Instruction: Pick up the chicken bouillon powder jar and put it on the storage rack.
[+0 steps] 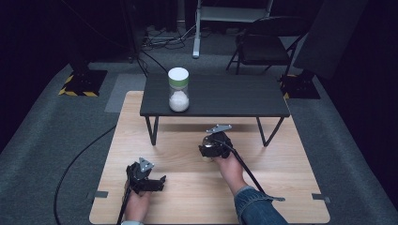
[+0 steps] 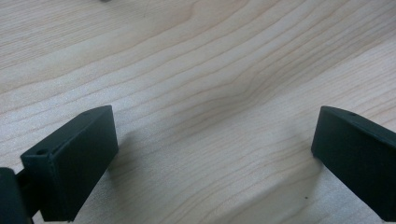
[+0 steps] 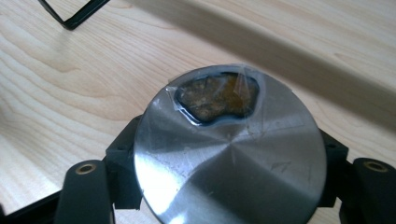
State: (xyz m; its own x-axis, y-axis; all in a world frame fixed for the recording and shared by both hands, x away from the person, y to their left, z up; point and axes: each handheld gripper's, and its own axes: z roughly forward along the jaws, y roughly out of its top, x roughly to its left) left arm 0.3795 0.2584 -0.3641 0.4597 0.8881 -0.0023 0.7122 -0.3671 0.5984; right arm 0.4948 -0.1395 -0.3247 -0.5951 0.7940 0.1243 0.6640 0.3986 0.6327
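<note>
My right claw [image 3: 229,186] is clamped on a small jar w/ a round silver lid [image 3: 229,158]; its jaws press the jar's sides left & right, just under the lid rim. In the right gripper view the lid sits dead centre between my jaws. Lid has a kidney-shaped opening [image 3: 217,97] w/ clear film or tape over it, brownish stuff under it; can't tell what it is. Jar body is hidden below the lid, so no read on its height or whether its base touches the board.

In the high view my right claw [image 1: 210,147] is near the middle of the wooden board [image 1: 281,187], just in front of the low black table [image 1: 225,96], closer to that table's right leg than its left. The jar there is a pale blur under the claw, mostly covered by my hand.

My left claw [image 1: 157,180] is well apart, toward the board's front-left corner, jaws spread wide, gripping nothing; bare wood between them in the left gripper view [image 2: 215,140]. Jaw tips are cut off at the frame's bottom.

On the black table's left part, near its front edge, stands a clear canister [image 1: 179,90] w/ white lid, white granules in the bottom.
</note>
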